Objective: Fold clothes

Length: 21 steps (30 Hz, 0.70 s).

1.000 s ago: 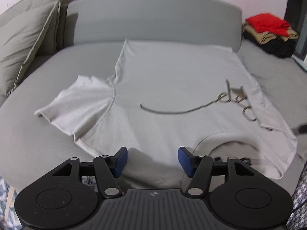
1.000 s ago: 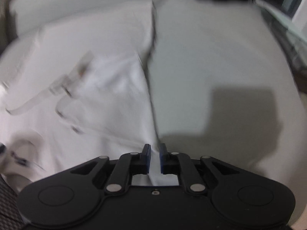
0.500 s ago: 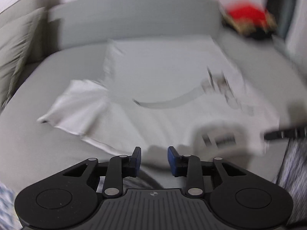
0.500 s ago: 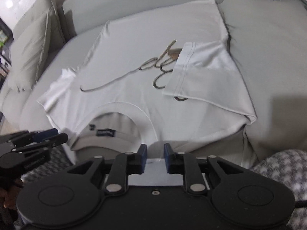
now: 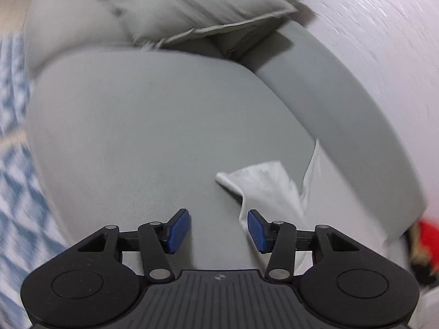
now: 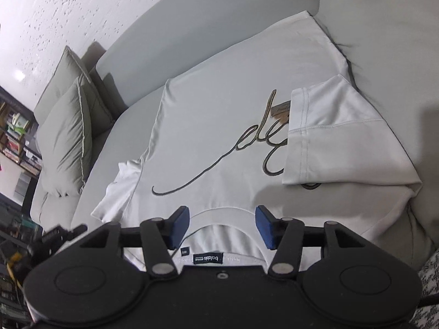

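Observation:
A white T-shirt (image 6: 233, 126) with a dark script print lies flat on the grey sofa bed (image 6: 384, 41). Its right sleeve (image 6: 337, 137) is folded in over the chest. Its left sleeve (image 6: 120, 189) lies spread out to the side. My right gripper (image 6: 221, 226) is open and empty, just above the collar (image 6: 219, 215). In the left wrist view, my left gripper (image 5: 218, 230) is open and empty above the grey cushion, with the left sleeve (image 5: 263, 186) just ahead and to the right of its fingers.
Grey pillows (image 6: 65, 137) lean at the sofa's left end and also show in the left wrist view (image 5: 192, 5). A pile of red and dark clothes (image 5: 426, 246) lies at the right edge. A blue patterned rug (image 5: 16, 192) lies beside the sofa.
Both grippers have opened wider. My left gripper has swung left toward the spread sleeve. My right gripper has let go of the folded right side and moved over the collar.

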### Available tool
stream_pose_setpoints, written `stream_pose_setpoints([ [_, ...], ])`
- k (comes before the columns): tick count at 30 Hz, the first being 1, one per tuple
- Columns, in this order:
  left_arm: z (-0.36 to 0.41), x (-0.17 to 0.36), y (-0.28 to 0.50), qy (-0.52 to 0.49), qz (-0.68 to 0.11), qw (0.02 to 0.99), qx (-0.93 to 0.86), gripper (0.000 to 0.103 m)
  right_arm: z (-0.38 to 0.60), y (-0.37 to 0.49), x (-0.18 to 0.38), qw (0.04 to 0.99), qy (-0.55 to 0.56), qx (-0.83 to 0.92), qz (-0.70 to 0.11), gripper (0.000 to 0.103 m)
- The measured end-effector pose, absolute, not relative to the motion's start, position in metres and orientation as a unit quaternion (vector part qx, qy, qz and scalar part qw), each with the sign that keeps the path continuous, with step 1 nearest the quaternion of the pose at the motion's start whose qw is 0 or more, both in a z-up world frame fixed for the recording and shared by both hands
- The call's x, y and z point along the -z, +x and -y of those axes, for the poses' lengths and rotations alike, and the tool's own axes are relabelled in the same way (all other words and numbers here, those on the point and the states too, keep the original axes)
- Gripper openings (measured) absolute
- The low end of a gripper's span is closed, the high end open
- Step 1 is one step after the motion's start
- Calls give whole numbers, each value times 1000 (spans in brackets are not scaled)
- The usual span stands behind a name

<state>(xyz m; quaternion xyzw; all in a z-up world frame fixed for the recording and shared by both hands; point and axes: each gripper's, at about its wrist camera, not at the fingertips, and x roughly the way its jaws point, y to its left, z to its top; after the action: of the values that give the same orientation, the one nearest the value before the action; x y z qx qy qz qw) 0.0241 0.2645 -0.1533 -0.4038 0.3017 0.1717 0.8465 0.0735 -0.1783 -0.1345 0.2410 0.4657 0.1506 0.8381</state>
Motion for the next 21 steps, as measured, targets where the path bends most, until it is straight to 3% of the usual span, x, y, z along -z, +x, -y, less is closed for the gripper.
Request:
stream_pose_setpoints([
  [5,-281,165,49,-465,-298,822,-140,45,178,77,145,831,253,-132,-477,55],
  [8,-286,173,63,-491,-302,806,-136,37,178,77,151,828,257,-123,-483,56],
  [14,-295,177,79,-511,-303,791,-146,15,184,76,157,825,265,-112,-487,57],
  [15,-296,177,81,-510,-304,791,-149,0,184,76,158,824,265,-112,-487,57],
  [21,-272,142,95,-382,-308,856,-161,0,185,76,158,824,262,-118,-488,58],
])
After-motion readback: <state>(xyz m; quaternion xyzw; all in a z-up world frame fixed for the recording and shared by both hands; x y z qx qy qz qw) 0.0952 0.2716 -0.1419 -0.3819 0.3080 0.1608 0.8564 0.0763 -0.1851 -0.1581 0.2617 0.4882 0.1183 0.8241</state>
